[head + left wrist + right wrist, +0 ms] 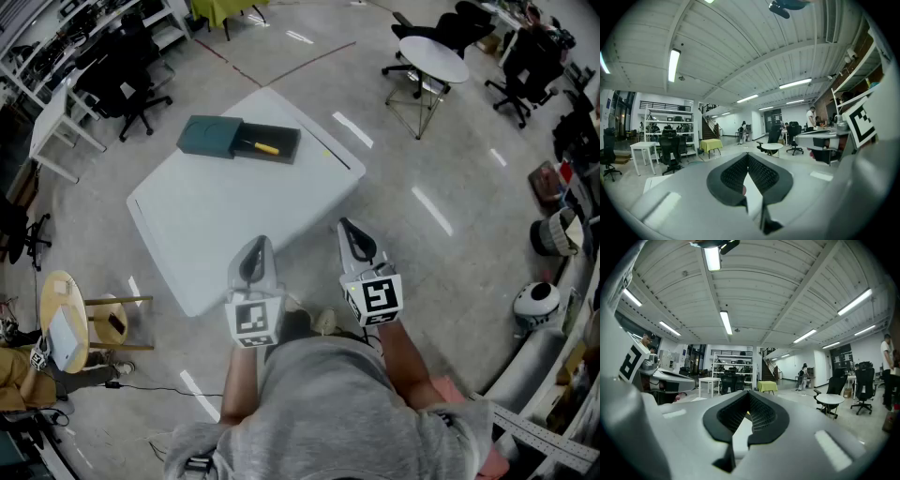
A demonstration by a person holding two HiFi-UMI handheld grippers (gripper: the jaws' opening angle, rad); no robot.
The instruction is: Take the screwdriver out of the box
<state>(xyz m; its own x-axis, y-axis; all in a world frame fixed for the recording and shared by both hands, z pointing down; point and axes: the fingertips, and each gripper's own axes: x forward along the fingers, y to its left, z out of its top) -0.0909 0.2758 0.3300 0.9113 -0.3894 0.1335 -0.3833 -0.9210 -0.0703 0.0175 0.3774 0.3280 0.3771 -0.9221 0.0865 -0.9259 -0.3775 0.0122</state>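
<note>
Well ahead of the left gripper [255, 246] and right gripper [349, 228], both pinched closed on nothing, the yellow-handled screwdriver [266, 147] lies inside the open dark box [211, 136].

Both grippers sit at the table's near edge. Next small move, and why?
Probably reach the right gripper forward toward the yellow-handled screwdriver, opening its jaws: it lies exposed in the dark green box's slid-out tray at the white table's far side, and this gripper is shut and empty.

Grey shirt [328, 403]; grey left gripper [255, 244], right gripper [346, 226].
</note>
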